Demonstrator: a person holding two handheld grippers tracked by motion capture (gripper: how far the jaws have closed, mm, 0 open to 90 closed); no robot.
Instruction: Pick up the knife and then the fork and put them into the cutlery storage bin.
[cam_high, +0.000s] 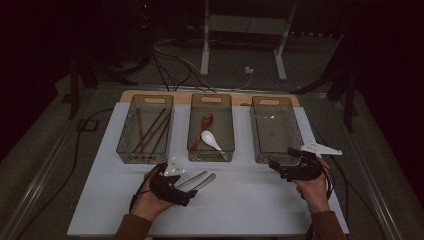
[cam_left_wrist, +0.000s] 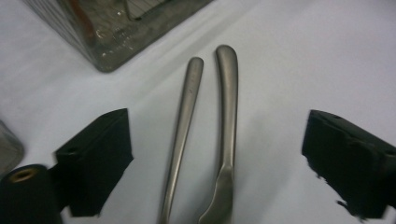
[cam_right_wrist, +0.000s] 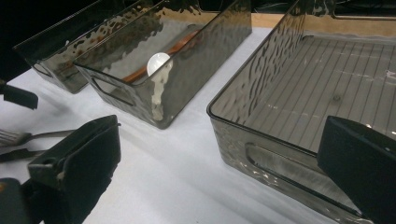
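White table (cam_high: 250, 200), three smoky clear bins (cam_high: 146, 129) ranged along far edge, two metal utensils (cam_high: 198, 180) laid side by side near front.

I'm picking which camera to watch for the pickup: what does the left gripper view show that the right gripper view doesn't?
Left gripper view: two metal handles lie side by side between the open jaws of the left gripper, untouched. Right gripper view: the right gripper, jaws open, faces the empty bin, with a white spoon in the middle bin. Shared: the white mat and the cutlery.

Both metal utensils (cam_left_wrist: 219, 140) cut off at bottom edge, heads unseen, right bin (cam_right_wrist: 261, 135) cropped
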